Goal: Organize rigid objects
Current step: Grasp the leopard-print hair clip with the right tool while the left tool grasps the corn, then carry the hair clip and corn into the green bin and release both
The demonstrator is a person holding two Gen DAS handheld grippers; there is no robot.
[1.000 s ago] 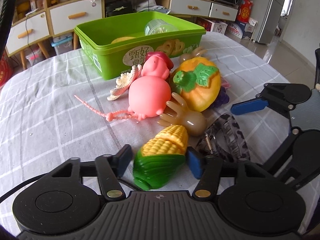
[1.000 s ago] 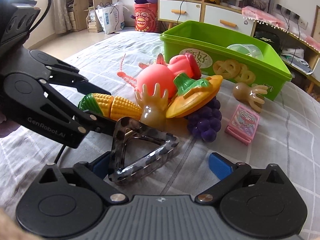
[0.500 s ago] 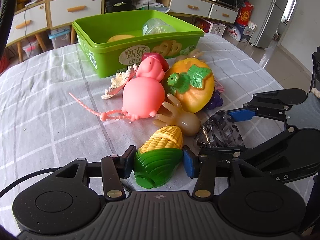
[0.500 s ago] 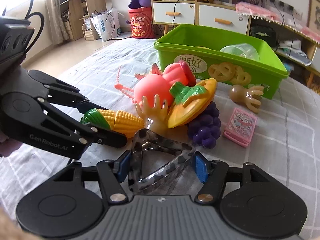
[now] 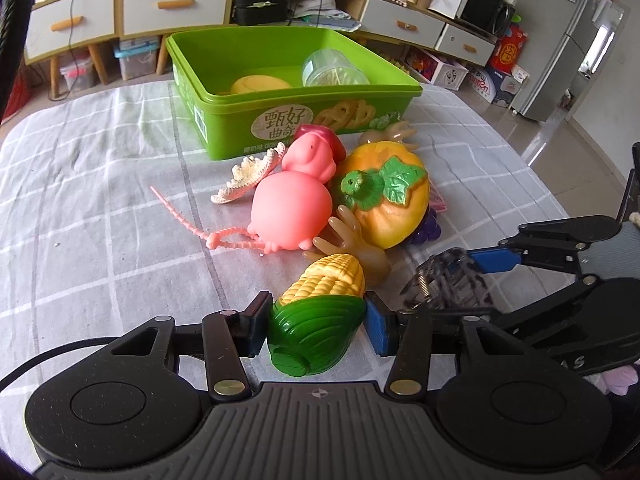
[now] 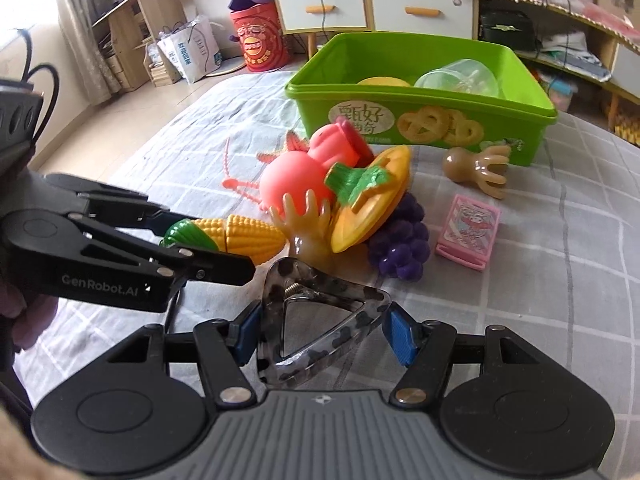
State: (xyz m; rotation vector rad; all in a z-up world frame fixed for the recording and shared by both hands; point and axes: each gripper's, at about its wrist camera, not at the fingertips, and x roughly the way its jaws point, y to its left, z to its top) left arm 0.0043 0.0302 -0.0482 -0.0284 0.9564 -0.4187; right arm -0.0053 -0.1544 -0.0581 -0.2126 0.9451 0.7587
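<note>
My left gripper (image 5: 316, 326) is shut on a toy corn cob (image 5: 320, 308) by its green husk end; the corn also shows in the right wrist view (image 6: 236, 236). My right gripper (image 6: 322, 334) is shut on a grey spotted triangular hair claw clip (image 6: 320, 324), which also shows in the left wrist view (image 5: 448, 280). Both are lifted slightly above the checked tablecloth. The green bin (image 5: 288, 92) stands at the back, holding a clear cup (image 5: 332, 72) and a yellow toy (image 5: 256, 84).
A toy pile lies before the bin: pink pig (image 5: 296, 204), orange pumpkin (image 5: 388, 192), tan hand toy (image 5: 360, 248), purple grapes (image 6: 400, 240), cream comb (image 5: 248, 172). A pink card box (image 6: 468, 230) and a second tan hand toy (image 6: 476, 168) lie to the right.
Both grippers closed, the left on the corn and the right on the hair clip, and both have risen slightly with their objects.
</note>
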